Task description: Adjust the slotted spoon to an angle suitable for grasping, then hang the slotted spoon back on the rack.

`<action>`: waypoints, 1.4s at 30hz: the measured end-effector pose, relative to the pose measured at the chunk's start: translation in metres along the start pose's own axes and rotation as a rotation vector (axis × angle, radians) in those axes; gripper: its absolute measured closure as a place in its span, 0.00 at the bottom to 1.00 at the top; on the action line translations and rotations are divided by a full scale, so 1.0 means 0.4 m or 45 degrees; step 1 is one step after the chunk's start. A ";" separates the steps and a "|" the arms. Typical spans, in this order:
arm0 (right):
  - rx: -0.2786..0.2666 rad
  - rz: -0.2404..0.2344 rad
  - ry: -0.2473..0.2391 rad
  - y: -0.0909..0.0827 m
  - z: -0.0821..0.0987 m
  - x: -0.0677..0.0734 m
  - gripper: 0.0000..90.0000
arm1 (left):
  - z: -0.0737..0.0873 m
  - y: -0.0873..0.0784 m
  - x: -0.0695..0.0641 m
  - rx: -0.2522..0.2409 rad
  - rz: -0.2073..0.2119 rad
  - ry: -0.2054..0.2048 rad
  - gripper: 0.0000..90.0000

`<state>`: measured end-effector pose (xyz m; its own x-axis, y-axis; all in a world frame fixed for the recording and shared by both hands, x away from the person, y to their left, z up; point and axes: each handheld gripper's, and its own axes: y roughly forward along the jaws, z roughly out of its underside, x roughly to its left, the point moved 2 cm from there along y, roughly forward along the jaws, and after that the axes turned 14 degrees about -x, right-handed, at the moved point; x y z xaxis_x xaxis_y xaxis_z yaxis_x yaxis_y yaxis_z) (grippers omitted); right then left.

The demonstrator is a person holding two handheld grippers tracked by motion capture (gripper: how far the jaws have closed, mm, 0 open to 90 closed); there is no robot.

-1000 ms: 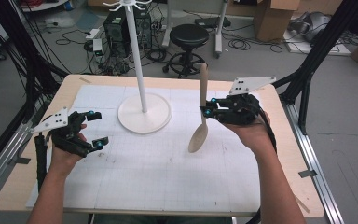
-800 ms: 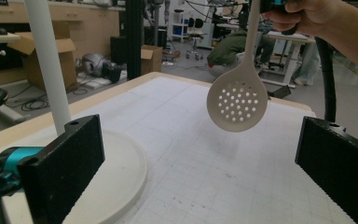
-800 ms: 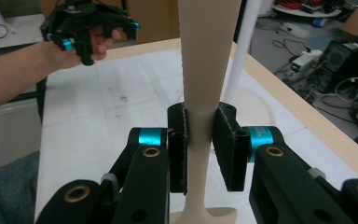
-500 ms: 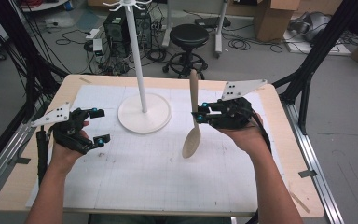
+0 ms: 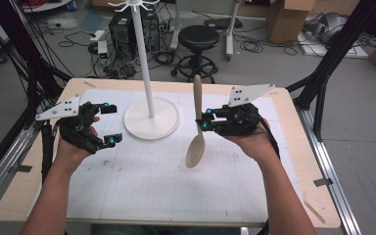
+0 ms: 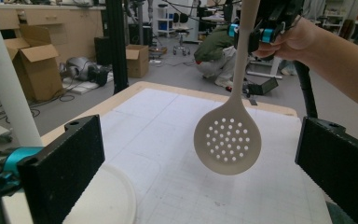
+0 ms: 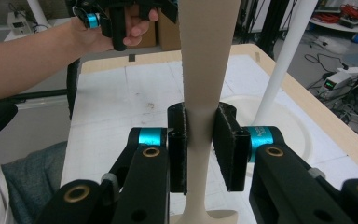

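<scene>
A beige perforated spoon (image 5: 196, 147) hangs upright above the white mat, bowl down, handle up. My right gripper (image 5: 203, 120) is shut on its handle (image 7: 207, 56), the pads pressing both sides at mid-length. The round holed bowl (image 6: 227, 145) faces my left gripper (image 6: 199, 184), whose jaws stand wide open with nothing between them. In the high view my left gripper (image 5: 110, 123) is raised at the mat's left, apart from the spoon. A white hook stand (image 5: 144, 63) rises from its round base (image 5: 152, 120) between the two hands.
The stand's pole (image 7: 284, 60) and base (image 7: 279, 135) lie just beyond the spoon. The wooden table edge (image 5: 293, 147) frames the mat. A black stool (image 5: 200, 36), boxes and cables sit on the floor behind. A person crouches in the background (image 6: 214, 46).
My right gripper has carried the spoon leftward, closer to the stand. My left gripper has lifted and drifted slightly toward the stand's base.
</scene>
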<state>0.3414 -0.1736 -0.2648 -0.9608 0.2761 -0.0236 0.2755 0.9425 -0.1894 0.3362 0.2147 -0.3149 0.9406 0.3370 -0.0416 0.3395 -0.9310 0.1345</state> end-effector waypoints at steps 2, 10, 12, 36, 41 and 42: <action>0.004 0.002 0.000 0.001 0.000 -0.001 0.84 | 0.000 0.001 0.000 0.001 0.004 -0.001 0.02; 0.013 0.001 0.007 0.002 0.004 -0.005 0.84 | -0.022 0.017 -0.009 -0.001 0.022 0.016 0.02; 0.012 -0.002 0.014 0.003 0.004 -0.005 0.84 | -0.035 0.027 -0.011 -0.002 0.031 0.029 0.02; 0.015 -0.085 -0.006 0.073 -0.013 0.023 0.84 | -0.136 0.216 -0.055 -0.012 0.250 0.003 0.02; 0.003 -0.093 -0.006 0.079 -0.017 0.025 0.84 | -0.133 0.263 -0.056 0.011 0.248 -0.009 0.02; 0.006 -0.093 -0.006 0.080 -0.017 0.026 0.84 | -0.134 0.265 -0.055 -0.006 0.265 -0.016 0.05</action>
<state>0.3405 -0.1395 -0.2642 -0.9785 0.2058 -0.0138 0.2045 0.9592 -0.1951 0.3511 0.1160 -0.2465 0.9904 0.1359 -0.0249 0.1381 -0.9795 0.1463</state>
